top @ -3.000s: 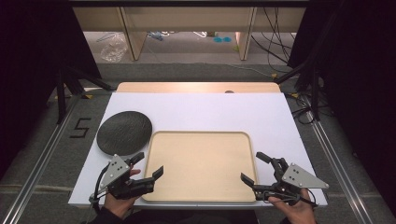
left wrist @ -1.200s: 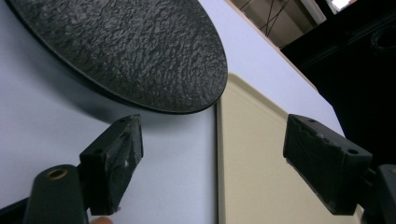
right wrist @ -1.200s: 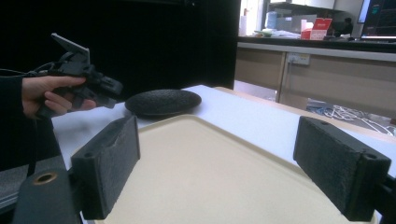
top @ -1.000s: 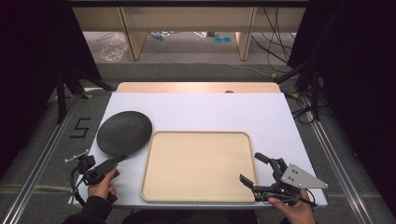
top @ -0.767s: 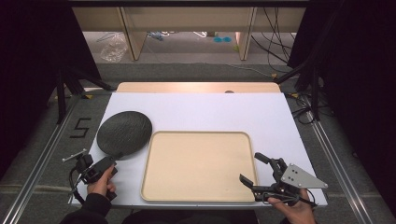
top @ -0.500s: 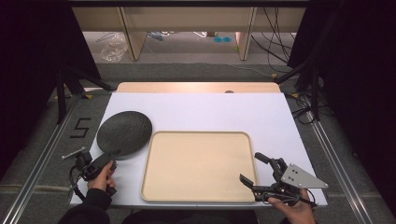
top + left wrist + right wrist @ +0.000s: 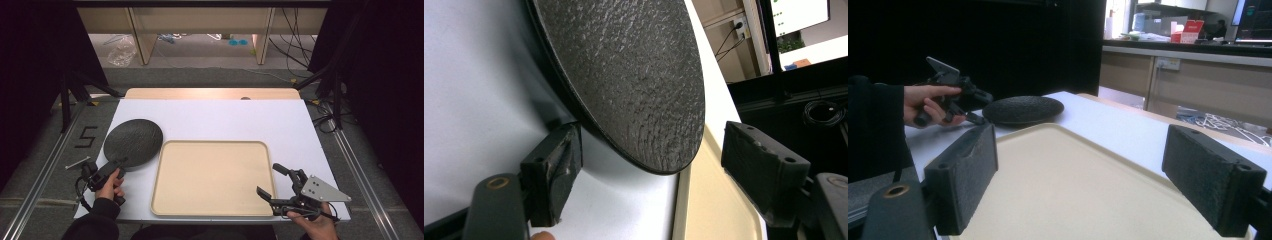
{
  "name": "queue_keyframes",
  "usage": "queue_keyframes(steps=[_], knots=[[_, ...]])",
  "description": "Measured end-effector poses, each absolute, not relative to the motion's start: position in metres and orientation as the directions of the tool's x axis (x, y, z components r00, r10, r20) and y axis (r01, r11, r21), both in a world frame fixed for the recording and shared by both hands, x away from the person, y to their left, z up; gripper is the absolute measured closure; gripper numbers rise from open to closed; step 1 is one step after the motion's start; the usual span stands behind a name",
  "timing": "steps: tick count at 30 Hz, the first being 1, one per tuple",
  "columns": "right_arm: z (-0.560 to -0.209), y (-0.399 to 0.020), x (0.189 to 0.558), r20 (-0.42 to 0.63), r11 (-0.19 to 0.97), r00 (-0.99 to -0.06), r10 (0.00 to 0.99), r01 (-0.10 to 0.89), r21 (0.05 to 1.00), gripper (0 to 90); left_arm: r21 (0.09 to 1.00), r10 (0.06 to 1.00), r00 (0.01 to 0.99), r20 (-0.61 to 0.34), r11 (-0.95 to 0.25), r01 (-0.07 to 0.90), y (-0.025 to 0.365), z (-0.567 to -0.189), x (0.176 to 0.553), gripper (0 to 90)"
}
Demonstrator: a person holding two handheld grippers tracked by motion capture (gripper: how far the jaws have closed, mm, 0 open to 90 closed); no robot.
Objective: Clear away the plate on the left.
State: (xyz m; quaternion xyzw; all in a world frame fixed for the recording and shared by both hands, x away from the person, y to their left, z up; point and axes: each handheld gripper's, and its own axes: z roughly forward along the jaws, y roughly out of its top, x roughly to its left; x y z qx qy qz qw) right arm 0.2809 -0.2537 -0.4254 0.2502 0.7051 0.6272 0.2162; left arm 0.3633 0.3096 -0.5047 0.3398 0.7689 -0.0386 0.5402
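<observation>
- One black plate, round, pebbled surface, lying flat on the white table just left of the beige tray, near edge of plate close to the tray's corner.
- Left gripper at the plate's near rim; in the left gripper view the rim sits between the jaws, which stand wide and are not pressing on it. One pad low beside the underside, the other well clear.
- Right gripper rests over the tray's near right corner, jaws spread, nothing between them.
- Judgement: plate looks stiff and rigid, likely moderately heavy and breakable if ceramic; the rough texture should help grip. Best hold is the thin rim edge, pinched top and bottom; expect sag from one-sided hold.
- Count: one plate, one tray, two grippers.
</observation>
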Motion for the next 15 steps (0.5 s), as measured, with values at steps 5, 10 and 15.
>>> queue_keyframes(steps=[5, 10, 15], knots=[[-0.425, -0.254, 0.281, 0.008, 0.088, -0.782, 0.624, 0.08, 0.993, 15.7, 0.293, 0.459, -0.186, -0.869, 0.779, 0.554, 0.311, -0.506, 0.367, 24.8], [-0.425, -0.253, 0.281, 0.004, 0.089, -0.783, 0.622, 0.076, 0.993, 15.7, 0.274, 0.437, -0.193, -0.878, 0.792, 0.546, 0.313, -0.509, 0.372, 26.6], [-0.425, -0.253, 0.281, 0.006, 0.09, -0.784, 0.621, 0.079, 0.993, 15.7, 0.258, 0.414, -0.193, -0.89, 0.804, 0.535, 0.314, -0.511, 0.375, 29.7]])
